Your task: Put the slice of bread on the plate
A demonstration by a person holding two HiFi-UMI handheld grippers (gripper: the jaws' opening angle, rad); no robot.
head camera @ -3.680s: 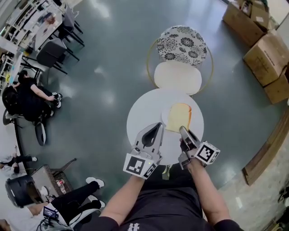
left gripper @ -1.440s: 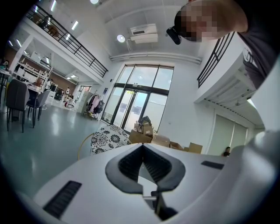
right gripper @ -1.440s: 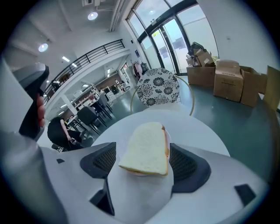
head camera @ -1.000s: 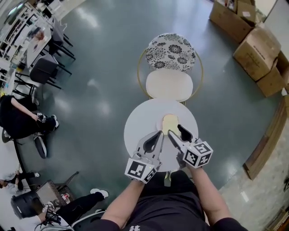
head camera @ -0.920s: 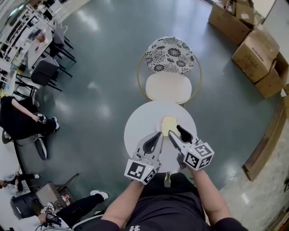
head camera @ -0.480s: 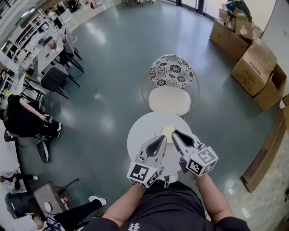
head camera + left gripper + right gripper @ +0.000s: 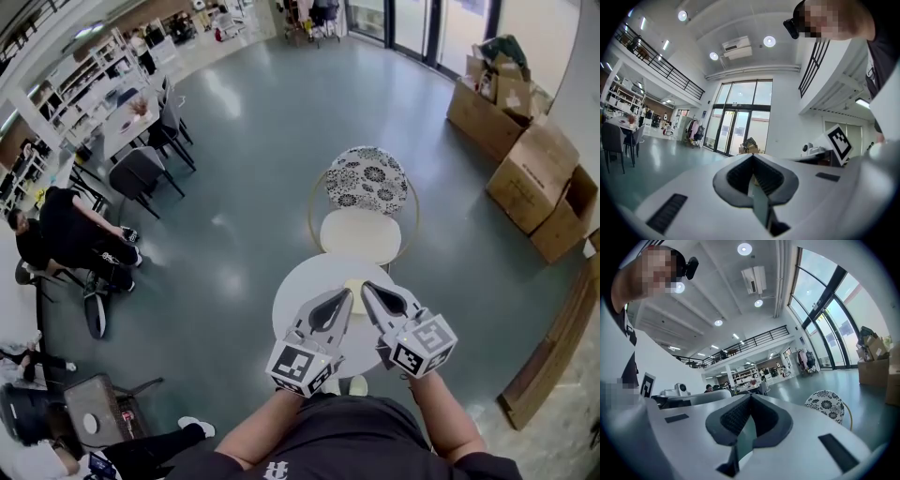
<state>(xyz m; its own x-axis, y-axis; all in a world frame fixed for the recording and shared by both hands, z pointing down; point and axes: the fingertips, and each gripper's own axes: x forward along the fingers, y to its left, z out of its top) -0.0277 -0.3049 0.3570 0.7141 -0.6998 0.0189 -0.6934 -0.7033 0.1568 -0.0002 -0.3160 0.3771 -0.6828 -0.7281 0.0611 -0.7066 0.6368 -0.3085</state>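
Since the slice of bread [image 7: 354, 284] lies flat on the round white table [image 7: 291, 295], its plate too faint against the top to make out, the task looks done, which would explain both tongs held level above it. The left gripper [image 7: 345, 296] and the right gripper [image 7: 367, 288] are each pressed together, pinching nothing.

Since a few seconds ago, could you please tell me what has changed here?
Both grippers rose away from the table. The right gripper set down and let go of the bread slice, and its jaws have just closed on nothing. The left gripper stayed shut and empty; table and chair kept their places.
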